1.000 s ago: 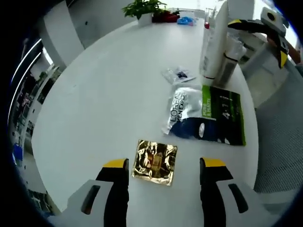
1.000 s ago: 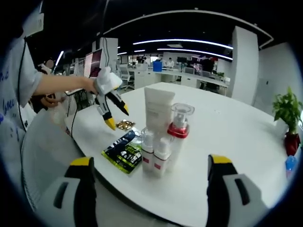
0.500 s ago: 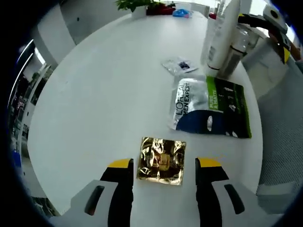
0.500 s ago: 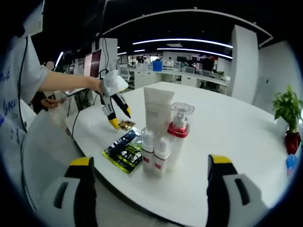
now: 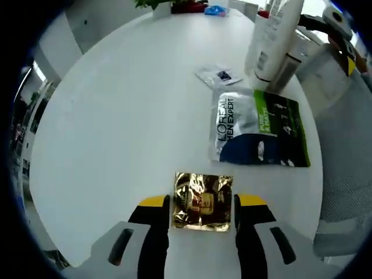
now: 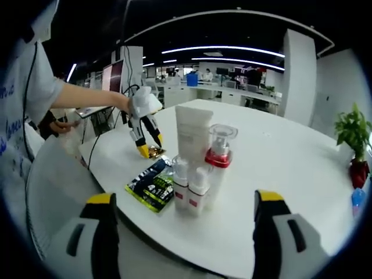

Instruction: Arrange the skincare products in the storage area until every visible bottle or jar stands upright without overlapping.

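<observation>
Left gripper (image 5: pixel 200 203) lower now, narrowly open astride gold sachet (image 5: pixel 202 201), table edge (image 5: pixel 87 256) near.

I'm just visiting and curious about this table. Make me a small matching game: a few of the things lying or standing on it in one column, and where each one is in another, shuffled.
Things:
1. gold foil sachet
2. green and white L'Oreal pouch
3. tall white tube
4. potted plant

Places or states:
A. standing upright in the cluster of bottles
B. lying flat beside the foot of the bottle cluster
C. at the far edge of the white table
D. lying between the jaws of the left gripper

Pairs: 1-D, 2-B, 3-A, 4-C
</observation>
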`<state>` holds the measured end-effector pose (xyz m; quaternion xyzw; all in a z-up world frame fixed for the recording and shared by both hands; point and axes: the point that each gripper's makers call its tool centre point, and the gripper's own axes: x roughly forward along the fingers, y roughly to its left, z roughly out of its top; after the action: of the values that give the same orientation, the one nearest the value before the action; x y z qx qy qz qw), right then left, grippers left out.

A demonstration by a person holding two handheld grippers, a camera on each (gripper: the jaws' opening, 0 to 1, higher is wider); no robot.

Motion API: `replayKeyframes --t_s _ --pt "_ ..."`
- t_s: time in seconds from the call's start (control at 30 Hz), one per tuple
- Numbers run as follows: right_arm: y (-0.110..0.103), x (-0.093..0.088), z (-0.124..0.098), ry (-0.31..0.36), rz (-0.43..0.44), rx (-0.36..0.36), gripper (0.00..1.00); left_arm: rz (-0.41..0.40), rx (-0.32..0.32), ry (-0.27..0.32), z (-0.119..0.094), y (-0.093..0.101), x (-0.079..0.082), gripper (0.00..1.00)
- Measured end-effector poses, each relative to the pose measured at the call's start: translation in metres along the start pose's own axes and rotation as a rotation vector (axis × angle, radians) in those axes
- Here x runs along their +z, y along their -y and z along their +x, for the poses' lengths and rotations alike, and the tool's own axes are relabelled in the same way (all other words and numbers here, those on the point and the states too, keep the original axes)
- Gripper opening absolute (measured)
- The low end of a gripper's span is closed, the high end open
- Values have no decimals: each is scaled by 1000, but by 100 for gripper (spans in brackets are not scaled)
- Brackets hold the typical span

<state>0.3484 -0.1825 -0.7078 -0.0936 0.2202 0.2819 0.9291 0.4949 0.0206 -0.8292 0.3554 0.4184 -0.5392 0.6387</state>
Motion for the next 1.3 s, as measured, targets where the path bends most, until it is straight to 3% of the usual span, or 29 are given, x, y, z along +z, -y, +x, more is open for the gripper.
replayKeyframes --t_s 0.47,0.77,1.3 --pt "0 1 0 9 -3 0 98 20 -9 -3 -3 5 2 36" --pt "-1 2 -1 15 -10 3 98 34 -13 -17 -9 19 3 36" --pt "-3 6 -2 37 -23 10 97 45 -23 -46 2 35 1 36"
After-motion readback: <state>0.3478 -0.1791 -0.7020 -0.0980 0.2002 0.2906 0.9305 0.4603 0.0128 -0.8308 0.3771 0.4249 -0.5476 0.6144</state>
